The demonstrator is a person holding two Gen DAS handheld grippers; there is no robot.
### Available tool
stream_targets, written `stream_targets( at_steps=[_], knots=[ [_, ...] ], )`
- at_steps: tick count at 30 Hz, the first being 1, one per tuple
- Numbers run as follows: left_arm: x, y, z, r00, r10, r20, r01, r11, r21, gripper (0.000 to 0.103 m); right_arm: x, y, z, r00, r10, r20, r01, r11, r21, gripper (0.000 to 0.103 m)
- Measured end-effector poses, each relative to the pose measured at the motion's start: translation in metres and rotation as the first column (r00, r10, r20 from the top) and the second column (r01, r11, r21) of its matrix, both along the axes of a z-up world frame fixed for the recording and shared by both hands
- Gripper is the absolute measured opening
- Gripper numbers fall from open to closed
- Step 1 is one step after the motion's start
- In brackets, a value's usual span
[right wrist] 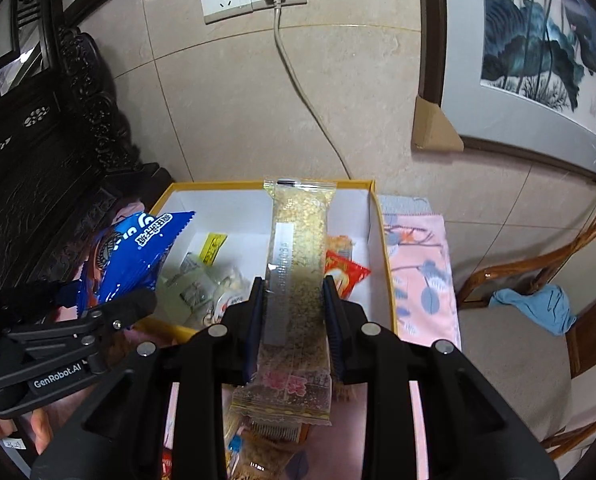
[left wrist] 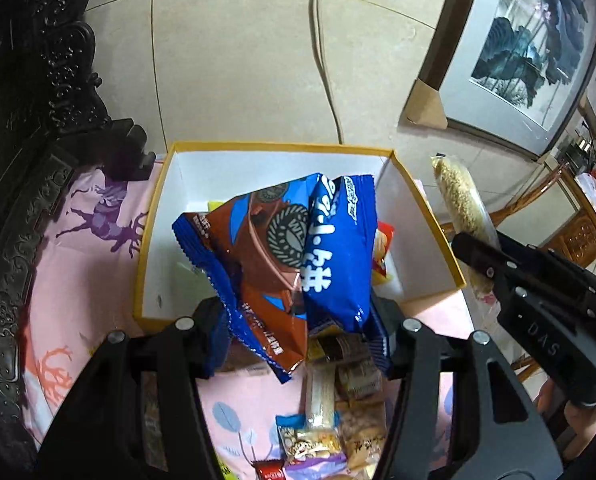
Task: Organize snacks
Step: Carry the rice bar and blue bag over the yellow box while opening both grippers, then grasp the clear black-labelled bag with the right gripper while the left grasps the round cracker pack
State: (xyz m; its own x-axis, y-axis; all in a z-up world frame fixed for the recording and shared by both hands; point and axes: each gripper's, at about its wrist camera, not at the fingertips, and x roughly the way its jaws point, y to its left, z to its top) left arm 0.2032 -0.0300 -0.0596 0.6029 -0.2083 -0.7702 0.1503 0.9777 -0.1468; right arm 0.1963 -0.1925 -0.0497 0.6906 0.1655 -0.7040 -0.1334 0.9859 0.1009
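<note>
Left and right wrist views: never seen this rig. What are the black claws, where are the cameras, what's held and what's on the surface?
There is no robot arm. A person carries a handheld two-finger gripper in each hand, and a fisheye camera on each looks forward along its fingers. So the black claws at the bottom of each picture are that camera's own gripper.

In the left wrist view, the left gripper is shut on blue cookie packs above a yellow-rimmed white box. In the right wrist view, the right gripper is shut on a long clear bar of golden grain. Each gripper also shows at the edge of the other's picture.

The box sits on a pink patterned cloth and already holds a few small packets. More loose snacks lie on the cloth nearer the cameras.
</note>
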Motion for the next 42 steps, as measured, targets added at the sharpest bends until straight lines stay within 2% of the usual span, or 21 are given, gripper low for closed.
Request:
stream_targets(
  at_steps=[6,7,8,9,10,11,12,14,17,23,27,29,33,37,39,42],
  knots=[
    [0.023,0.003,0.011,1.000,0.015,0.023,-0.015,1.000,0.016,0.057,0.020,0.009,0.007,1.000,0.014,0.018,-0.014,1.000,-0.018,0.029],
    [0.028,0.002,0.012,0.999,0.024,0.027,-0.025,0.999,0.021,0.061,0.026,0.011,0.009,1.000,0.008,0.026,-0.008,1.000,-0.017,0.029],
    [0.035,0.004,0.015,0.998,0.049,0.037,-0.050,0.998,0.026,0.066,0.031,0.011,0.011,1.000,-0.001,0.031,0.001,1.000,-0.017,0.034],
    [0.039,0.005,0.017,0.997,0.071,0.042,-0.073,0.997,0.028,0.080,0.038,0.012,0.012,0.999,-0.015,0.038,0.016,1.000,-0.015,0.045],
    [0.044,0.007,0.018,0.994,0.099,0.043,-0.101,0.994,0.031,0.084,0.048,0.012,0.012,0.999,-0.036,0.028,0.036,0.999,-0.023,0.070],
    [0.047,0.010,0.019,0.990,0.134,0.048,-0.136,0.990,0.033,0.095,0.055,0.011,0.010,0.997,-0.078,0.007,0.079,0.996,-0.048,0.082],
    [0.050,0.016,0.021,0.985,0.162,0.059,-0.164,0.986,0.014,0.101,0.063,0.006,0.007,0.995,-0.094,-0.028,0.093,0.995,-0.038,0.084],
    [0.050,0.023,0.024,0.980,0.182,0.076,-0.182,0.983,-0.009,0.101,0.069,-0.002,0.002,0.994,-0.086,-0.067,0.088,0.996,0.021,0.090],
    [0.049,0.025,0.023,0.982,0.173,0.081,-0.174,0.985,0.015,0.101,0.063,-0.009,-0.001,0.992,-0.118,-0.047,0.118,0.993,-0.002,0.099],
    [0.042,0.025,0.017,0.985,0.163,0.061,-0.164,0.986,0.011,0.101,0.052,-0.013,-0.011,0.989,-0.122,-0.083,0.124,0.992,0.026,0.102],
    [0.027,0.028,0.018,0.987,0.144,0.064,-0.147,0.988,0.040,0.101,0.042,-0.019,-0.021,0.983,-0.067,-0.170,0.096,0.981,0.167,0.102],
    [0.017,0.036,0.020,0.986,0.149,0.071,-0.153,0.987,0.043,0.101,0.028,-0.025,-0.020,0.985,-0.062,-0.159,0.091,0.979,0.183,0.102],
    [-0.011,0.071,0.011,0.979,0.201,0.041,-0.202,0.979,0.009,0.101,-0.006,-0.027,-0.027,0.990,-0.043,-0.138,0.059,0.992,0.112,0.102],
    [-0.044,0.098,-0.013,0.970,0.243,-0.005,-0.243,0.970,-0.004,0.101,-0.034,-0.020,-0.067,0.979,-0.038,-0.198,0.035,0.999,-0.021,0.102],
    [-0.058,0.105,-0.028,0.968,0.247,-0.047,-0.247,0.969,0.002,0.101,-0.042,-0.005,-0.088,0.982,0.010,-0.189,-0.025,0.996,-0.081,0.102],
    [-0.081,0.115,-0.048,0.961,0.256,-0.106,-0.255,0.967,0.018,0.101,-0.046,0.028,-0.110,0.979,0.119,-0.163,-0.152,0.965,-0.211,0.102]
  ],
)
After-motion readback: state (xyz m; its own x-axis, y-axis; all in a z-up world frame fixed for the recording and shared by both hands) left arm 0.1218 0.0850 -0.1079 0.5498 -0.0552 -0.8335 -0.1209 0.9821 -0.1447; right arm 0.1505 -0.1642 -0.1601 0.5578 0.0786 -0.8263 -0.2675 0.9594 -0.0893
